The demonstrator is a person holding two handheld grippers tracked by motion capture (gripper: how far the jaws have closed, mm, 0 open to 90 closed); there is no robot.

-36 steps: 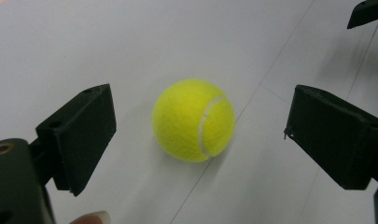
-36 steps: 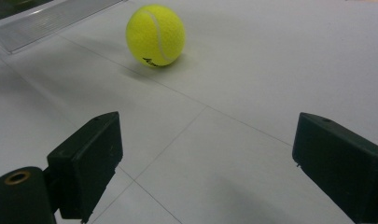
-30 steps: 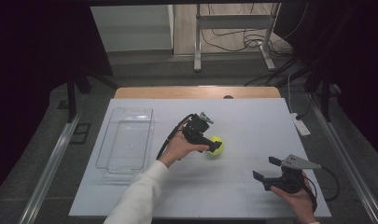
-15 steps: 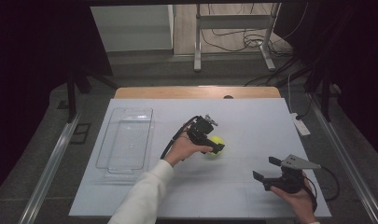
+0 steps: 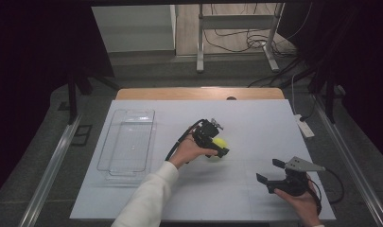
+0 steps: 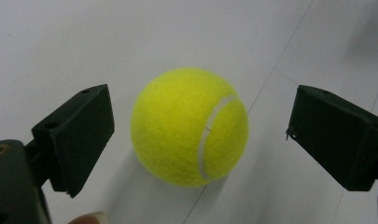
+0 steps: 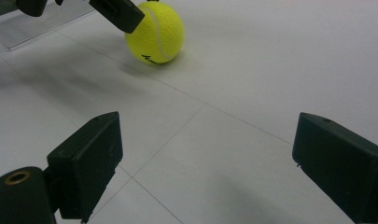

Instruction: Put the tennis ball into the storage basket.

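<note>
A bright yellow-green felt tennis ball point(image 6: 190, 126) with a pale curved seam sits on the white surface point(image 5: 255, 127), near its middle. The left tongs point(image 6: 198, 135) are spread wide around it: in the left gripper view one black jaw stands to each side of the ball, with clear white surface showing between each jaw and the felt, so neither jaw touches it. In the high view the left tongs point(image 5: 216, 143) lie over the ball point(image 5: 220, 143), held by the person's left hand point(image 5: 187, 151), whose white sleeve point(image 5: 146, 201) reaches in from the bottom edge.

The right tongs point(image 5: 270, 174) are released too, jaws well apart with nothing between them, low over the bare surface near the person's right edge and well apart from the ball. The right gripper view shows the ball point(image 7: 156, 32) farther off beyond them.

A clear rectangular plastic tray point(image 5: 108, 156) lies on the left part of the surface, apart from the ball.
</note>
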